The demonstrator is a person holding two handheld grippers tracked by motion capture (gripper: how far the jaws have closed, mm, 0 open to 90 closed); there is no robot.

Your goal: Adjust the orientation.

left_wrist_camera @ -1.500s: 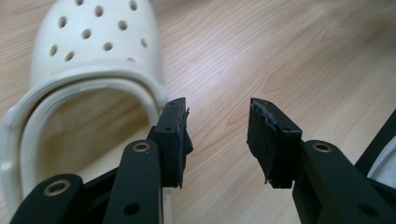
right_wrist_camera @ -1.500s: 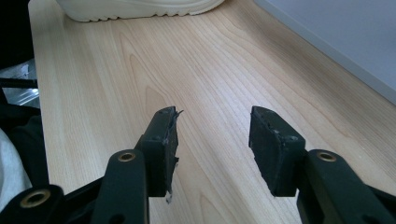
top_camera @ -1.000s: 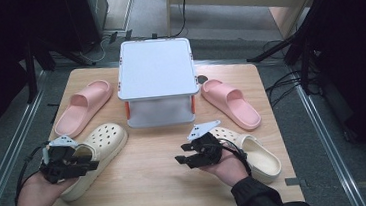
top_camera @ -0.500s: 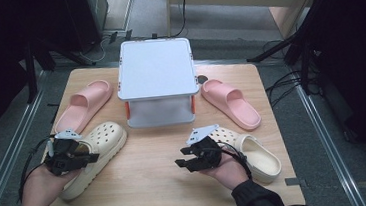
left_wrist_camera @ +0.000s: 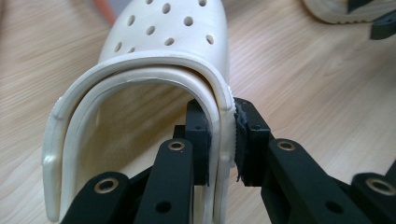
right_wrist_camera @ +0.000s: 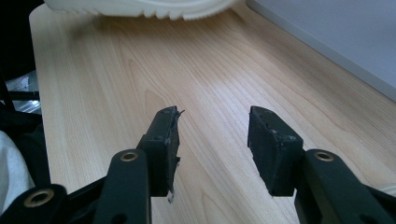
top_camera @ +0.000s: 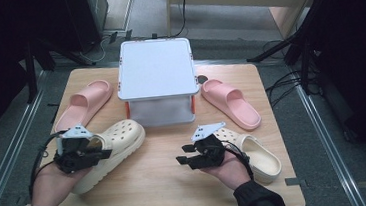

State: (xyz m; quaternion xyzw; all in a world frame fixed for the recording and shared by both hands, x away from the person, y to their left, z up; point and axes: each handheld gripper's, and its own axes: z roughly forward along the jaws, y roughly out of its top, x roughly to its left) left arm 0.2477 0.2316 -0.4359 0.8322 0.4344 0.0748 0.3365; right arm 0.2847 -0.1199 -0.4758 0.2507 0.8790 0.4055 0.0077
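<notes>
High view: left gripper (top_camera: 91, 153) grips cream clog (top_camera: 109, 152) in front-left of box (top_camera: 157, 82); toe may drag on table (top_camera: 153, 186).

Left gripper view: jaws just closed, pinching thin clog (left_wrist_camera: 154, 84) rim; soft wall may slip.

Right gripper view: right gripper (right_wrist_camera: 212, 140) jaws apart, empty.

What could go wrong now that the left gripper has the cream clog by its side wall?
The left gripper pinches only the thin side wall of the left cream clog, so the soft shoe may flex, swing or slip out. Its toe points at the white box and could bump it. The right gripper is open, giving no support.
</notes>
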